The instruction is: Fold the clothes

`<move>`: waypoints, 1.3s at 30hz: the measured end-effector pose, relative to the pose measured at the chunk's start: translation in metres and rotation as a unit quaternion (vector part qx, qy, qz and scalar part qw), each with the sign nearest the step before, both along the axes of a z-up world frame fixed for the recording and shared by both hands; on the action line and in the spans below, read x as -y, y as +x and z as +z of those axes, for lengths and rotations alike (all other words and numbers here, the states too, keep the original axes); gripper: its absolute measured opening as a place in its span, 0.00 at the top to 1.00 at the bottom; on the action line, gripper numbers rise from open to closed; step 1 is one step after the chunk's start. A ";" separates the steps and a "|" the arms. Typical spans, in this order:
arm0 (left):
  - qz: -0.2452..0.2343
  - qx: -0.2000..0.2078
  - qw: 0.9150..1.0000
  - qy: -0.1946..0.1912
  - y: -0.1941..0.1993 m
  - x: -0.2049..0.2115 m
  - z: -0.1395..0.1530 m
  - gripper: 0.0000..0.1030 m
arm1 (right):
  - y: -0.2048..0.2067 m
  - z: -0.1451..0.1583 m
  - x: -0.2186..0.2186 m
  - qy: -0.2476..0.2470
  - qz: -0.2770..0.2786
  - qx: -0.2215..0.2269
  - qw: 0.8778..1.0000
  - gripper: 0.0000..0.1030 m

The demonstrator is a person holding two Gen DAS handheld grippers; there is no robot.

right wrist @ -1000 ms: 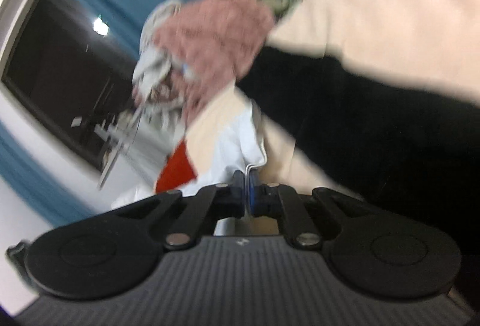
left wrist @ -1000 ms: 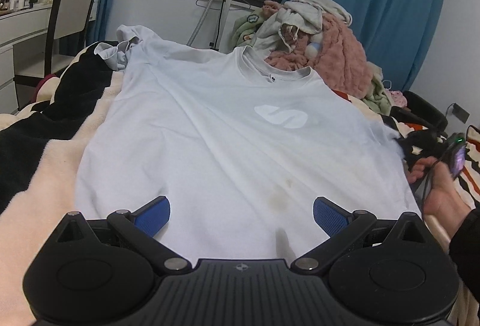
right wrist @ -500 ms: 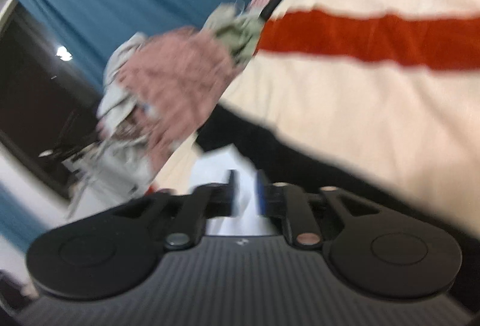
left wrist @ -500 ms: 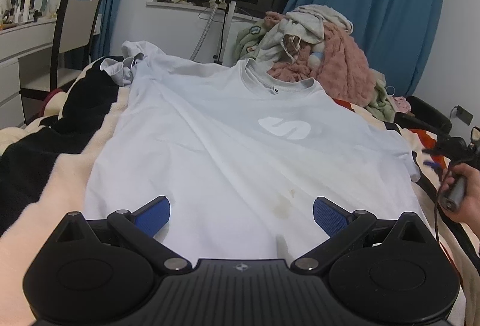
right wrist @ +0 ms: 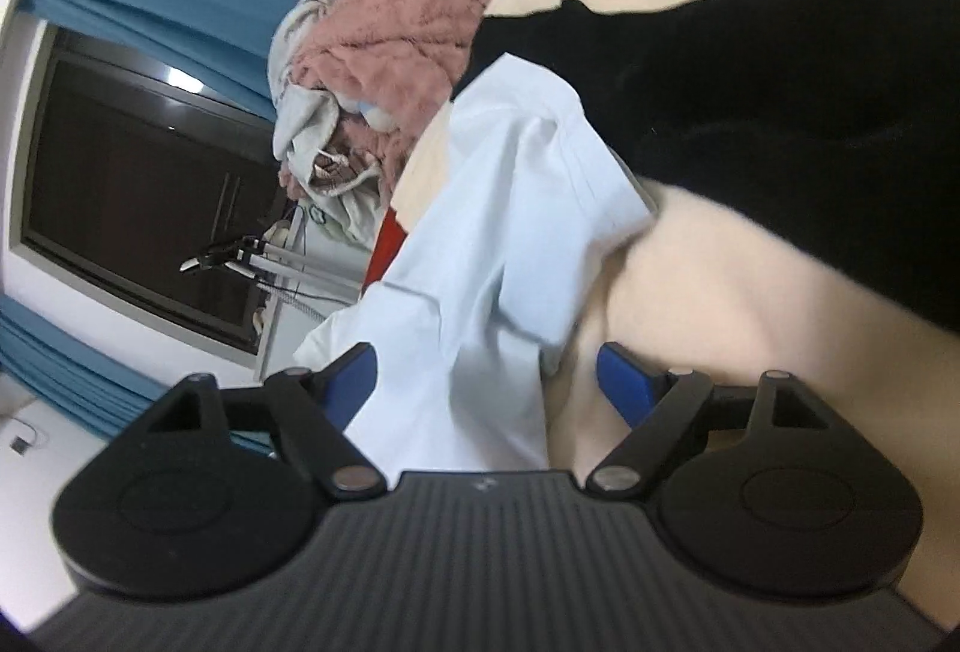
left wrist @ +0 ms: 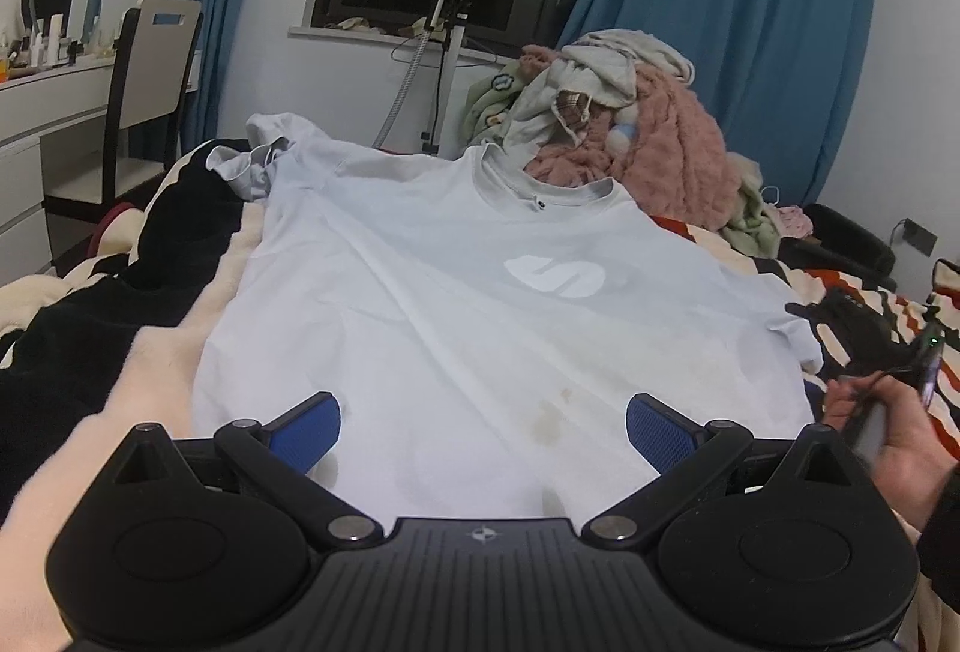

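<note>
The hem of the white T-shirt (left wrist: 456, 304) is being hidden behind the left claw (left wrist: 483, 433) at 6 o'clock. The person's right hand (left wrist: 894, 448) is being cut off at 4 o'clock. The bottles on the dresser (left wrist: 54, 87) at 10 o'clock are too small to tell apart.

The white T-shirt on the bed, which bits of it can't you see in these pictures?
- Left wrist view: the white T-shirt has its bottom hem hidden behind the left tongs.
- Left wrist view: its far left sleeve is bunched up, shape unclear.
- Right wrist view: only one sleeve shows; the right tongs cover the cloth below it.
</note>
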State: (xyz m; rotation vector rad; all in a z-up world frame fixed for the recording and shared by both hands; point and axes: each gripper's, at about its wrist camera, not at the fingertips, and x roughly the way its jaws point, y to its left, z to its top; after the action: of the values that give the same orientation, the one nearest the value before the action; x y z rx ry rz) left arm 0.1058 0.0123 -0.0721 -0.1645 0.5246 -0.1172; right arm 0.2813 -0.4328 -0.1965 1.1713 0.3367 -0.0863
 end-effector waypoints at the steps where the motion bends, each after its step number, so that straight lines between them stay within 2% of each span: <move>1: 0.000 -0.002 1.000 0.000 0.001 0.000 -0.001 0.01 | 0.004 0.002 0.000 -0.017 -0.011 0.009 1.000 0.20; 3: 0.000 -0.009 1.000 -0.002 0.003 0.000 -0.003 0.01 | 0.017 0.005 -0.001 -0.051 -0.021 0.032 0.998 0.18; 5: 0.008 -0.014 1.000 -0.003 0.005 -0.002 -0.004 0.01 | 0.032 0.004 0.002 -0.081 -0.019 0.050 0.995 0.25; 7: 0.017 -0.017 1.000 -0.007 0.008 -0.005 -0.006 0.01 | 0.049 -0.001 0.008 -0.100 -0.009 0.059 0.993 0.27; 11: 0.027 -0.020 0.999 -0.008 0.016 -0.007 -0.008 0.01 | 0.071 -0.014 0.025 -0.077 -0.029 0.079 0.994 0.32; 14: 0.034 -0.009 0.999 0.018 0.022 -0.002 -0.010 0.01 | 0.085 -0.013 0.031 -0.081 -0.046 0.084 0.992 0.32; 15: 0.035 -0.003 0.999 0.027 0.024 0.000 -0.011 0.01 | 0.089 -0.013 0.032 -0.085 -0.050 0.081 0.992 0.36; 17: 0.038 -0.002 0.999 0.034 0.029 0.003 -0.013 0.01 | 0.097 -0.013 0.034 -0.093 -0.056 0.075 0.991 0.52; 19: 0.037 -0.010 0.999 0.033 0.035 0.005 -0.015 0.01 | 0.104 -0.013 0.036 -0.100 -0.063 0.068 0.991 0.86; 23: 0.034 -0.016 0.998 0.041 0.040 0.005 -0.021 0.01 | 0.102 -0.009 0.040 -0.103 -0.080 0.063 0.989 0.94; 25: 0.038 -0.015 0.998 0.045 0.043 0.003 -0.020 0.01 | 0.098 0.003 0.039 -0.128 -0.097 0.065 0.985 0.95; 28: 0.054 -0.014 0.998 0.018 0.046 -0.010 -0.017 0.01 | 0.092 0.027 0.040 -0.161 -0.118 0.058 0.978 0.95; 32: 0.089 0.000 0.996 -0.005 0.042 -0.030 -0.002 0.01 | 0.088 0.076 0.030 -0.219 -0.122 0.044 0.967 0.95; 36: 0.109 0.006 0.994 0.003 0.039 -0.044 0.016 0.01 | 0.090 0.131 -0.015 -0.299 -0.119 0.021 0.946 0.95; 39: 0.112 0.010 0.994 0.008 0.033 -0.056 0.023 0.01 | 0.089 0.166 -0.065 -0.369 -0.106 0.007 0.923 0.94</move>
State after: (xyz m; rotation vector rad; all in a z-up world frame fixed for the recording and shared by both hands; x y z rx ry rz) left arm 0.1392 0.0687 -0.0491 -0.2049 0.4836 0.1040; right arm 0.3703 -0.3673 -0.0310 0.4514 0.1361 -0.3625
